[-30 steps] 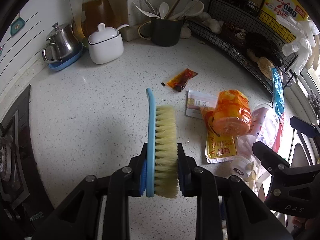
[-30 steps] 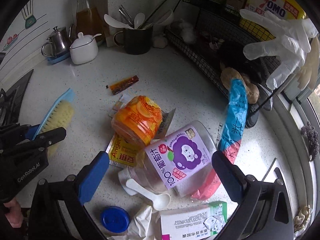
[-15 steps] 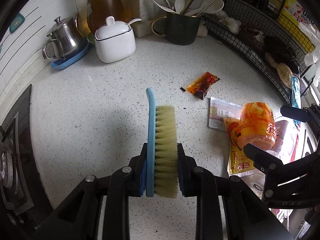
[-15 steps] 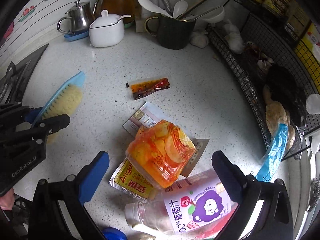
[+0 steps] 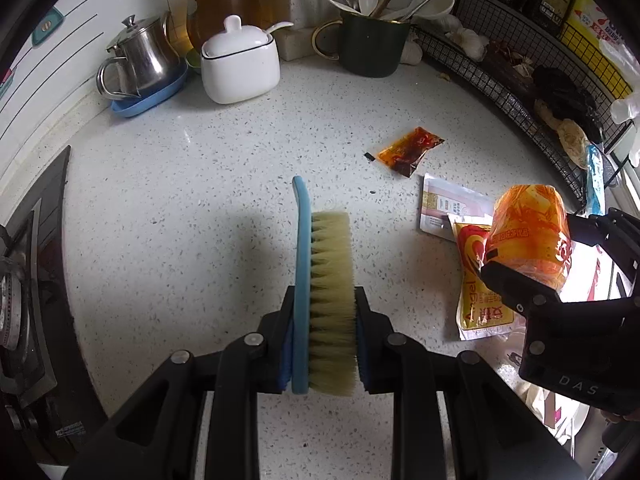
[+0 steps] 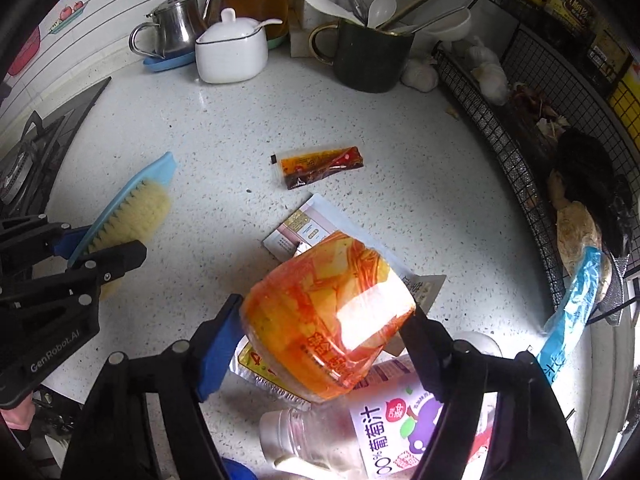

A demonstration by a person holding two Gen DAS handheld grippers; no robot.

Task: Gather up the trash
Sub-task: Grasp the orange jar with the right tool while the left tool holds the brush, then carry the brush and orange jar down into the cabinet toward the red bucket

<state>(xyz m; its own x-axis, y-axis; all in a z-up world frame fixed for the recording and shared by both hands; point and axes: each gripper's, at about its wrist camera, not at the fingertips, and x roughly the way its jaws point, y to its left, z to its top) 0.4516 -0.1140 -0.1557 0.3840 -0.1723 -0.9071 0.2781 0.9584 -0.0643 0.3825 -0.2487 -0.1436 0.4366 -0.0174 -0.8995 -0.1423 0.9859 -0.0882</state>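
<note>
So the right tongs (image 6: 328, 320) have just been closing and now sit pinched on the orange snack cup (image 6: 326, 314), one pad on each side of it, and it looks lifted and tilted over the rest of the trash. Directly under the cup there's a yellow Angel packet (image 5: 478, 280) and a white leaflet (image 6: 308, 226), and just on the near side of it a grape juice bottle (image 6: 384, 428) lies on its side. A red sauce sachet (image 6: 320, 166) lies flat on the speckled white surface (image 5: 200, 200), a bit beyond the cup, apart from the pile. Off to the cup's left, the left tongs (image 5: 322, 344) are narrow and clamped on a blue-backed scrub brush (image 5: 324, 292), bristles facing right. Way past the cup, against the wall, stand a white sugar pot (image 6: 231, 54), a steel kettle (image 6: 172, 26) and a dark mug of utensils (image 6: 372, 58).
</note>
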